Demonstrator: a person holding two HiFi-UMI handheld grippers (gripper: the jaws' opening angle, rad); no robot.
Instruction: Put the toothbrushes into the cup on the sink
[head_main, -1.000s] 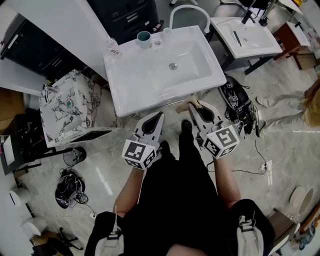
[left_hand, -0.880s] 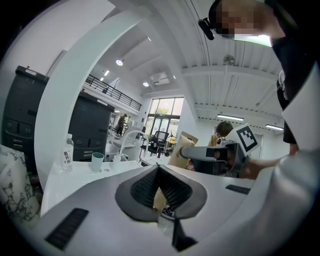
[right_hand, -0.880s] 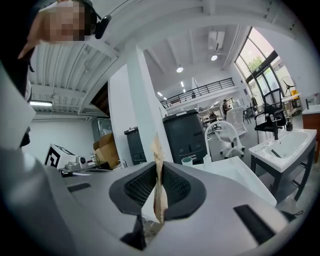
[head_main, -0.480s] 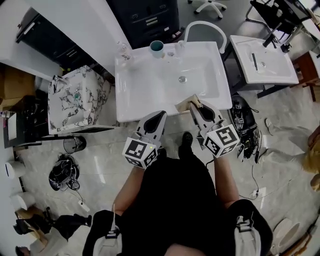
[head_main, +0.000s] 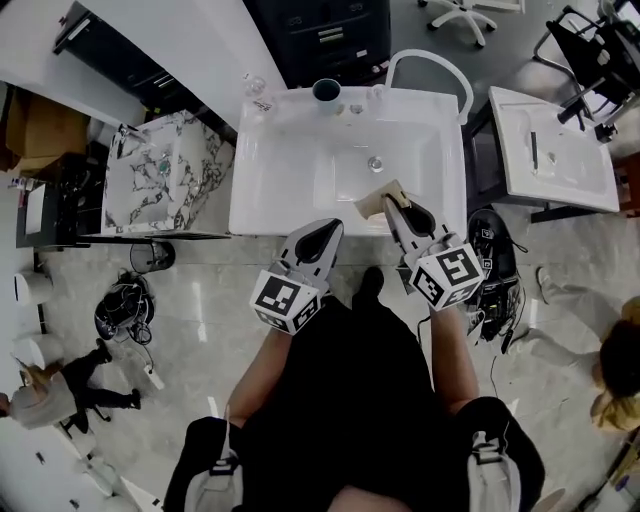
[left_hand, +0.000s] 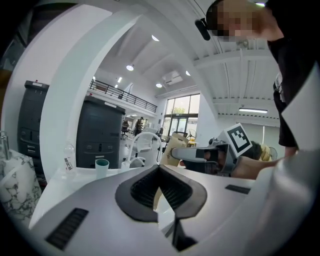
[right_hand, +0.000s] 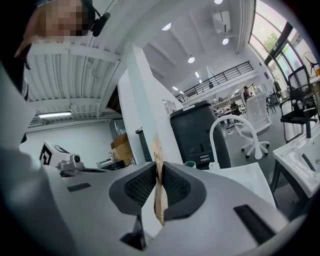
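Right gripper (head_main: 392, 207) clenched on flat tan packet (head_main: 374, 198), top poking past fingertips. Left gripper (head_main: 333, 227) closed, nothing held. Cup (head_main: 326, 90) set well ahead of fingertips, on sink (head_main: 250, 205) back rim. Packet judged light, thin, floppy; firm mid-body pinch advised. Toothbrushes not made out.

The sink (head_main: 300, 185) looks glossy, smooth and white, the floor (head_main: 195, 305) polished pale stone, the left tongs (head_main: 334, 226) and right tongs (head_main: 390, 203) matt grey plastic with ribbed black pads (left_hand: 145, 187), and the packet (head_main: 371, 202) matt tan card.
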